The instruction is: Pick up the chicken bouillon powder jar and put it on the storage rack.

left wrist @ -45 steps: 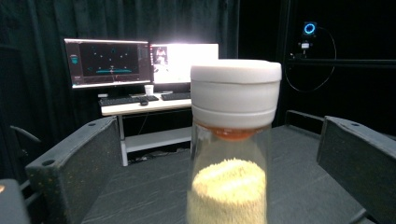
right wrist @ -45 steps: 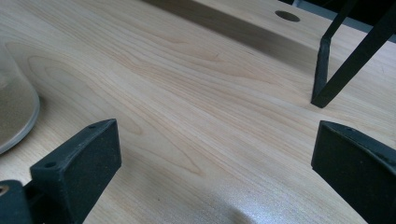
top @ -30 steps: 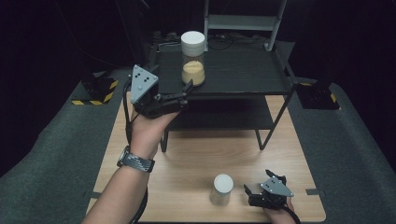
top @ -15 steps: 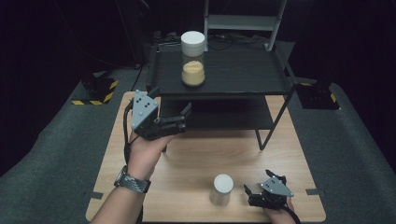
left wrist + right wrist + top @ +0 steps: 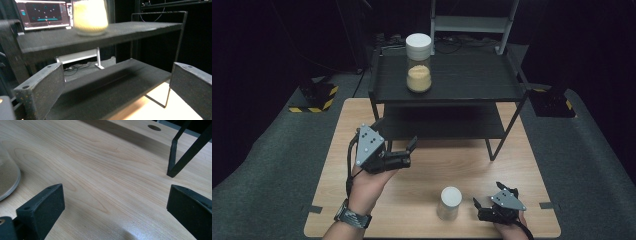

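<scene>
Over the table, left side: left gripper (image 5: 409,152) held above the wooden table (image 5: 432,170), just in front of the black shelf rack (image 5: 447,95)
Left claw state: jaws spread wide, nothing between them; the left gripper view (image 5: 115,95) shows both pads apart with the rack's lower shelf (image 5: 112,82) ahead
Left hand: left hand (image 5: 369,182) grips the body from below, watch (image 5: 353,219) on the wrist, grey three-cornered plate facing up
Ahead and above left claw: tall jar (image 5: 418,62) with white lid and tan powder stands upright on the rack's top shelf, well apart from the jaws; blurred at top of the left gripper view (image 5: 90,16)
Behind the jar from left claw: lit monitor (image 5: 42,13), blurred
Near table edge, right side: right gripper (image 5: 482,205) low at the table, right hand (image 5: 507,225) partly cut by the frame edge
Right claw state: jaws spread, empty; the right gripper view (image 5: 115,210) shows bare wood between the pads
Just left of right claw: small jar (image 5: 449,202) with white lid, upright on the table, close beside the jaws, not touching; its glass base edge shows at left in the right gripper view (image 5: 7,177)
Ahead of right claw: rack leg (image 5: 175,157) meets the table, apart from the jaws
Between the claws: small jar sits nearer the right one, well apart from the left one
</scene>
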The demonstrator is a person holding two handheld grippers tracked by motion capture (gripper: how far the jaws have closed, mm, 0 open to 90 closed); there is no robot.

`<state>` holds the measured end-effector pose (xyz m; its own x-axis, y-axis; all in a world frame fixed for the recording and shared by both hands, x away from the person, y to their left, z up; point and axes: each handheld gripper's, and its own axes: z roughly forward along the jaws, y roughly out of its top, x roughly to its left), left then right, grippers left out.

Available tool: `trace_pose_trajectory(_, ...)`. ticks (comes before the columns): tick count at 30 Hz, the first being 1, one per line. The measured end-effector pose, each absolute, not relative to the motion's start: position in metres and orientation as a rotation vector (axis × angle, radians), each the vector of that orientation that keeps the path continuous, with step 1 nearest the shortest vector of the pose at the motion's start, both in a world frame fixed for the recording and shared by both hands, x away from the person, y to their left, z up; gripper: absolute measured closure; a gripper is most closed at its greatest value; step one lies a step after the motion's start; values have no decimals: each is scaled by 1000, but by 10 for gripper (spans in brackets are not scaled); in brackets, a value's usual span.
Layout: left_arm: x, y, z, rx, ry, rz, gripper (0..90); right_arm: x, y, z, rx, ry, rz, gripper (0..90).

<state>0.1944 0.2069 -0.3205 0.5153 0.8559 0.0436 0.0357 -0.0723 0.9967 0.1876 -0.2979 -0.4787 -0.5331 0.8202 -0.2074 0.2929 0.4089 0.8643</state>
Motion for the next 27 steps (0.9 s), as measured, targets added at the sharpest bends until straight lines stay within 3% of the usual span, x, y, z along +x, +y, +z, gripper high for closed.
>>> trace_pose_trajectory(27,168,207,-426,1668,883,758,3,187,-296,-478,937,2035,1058,7)
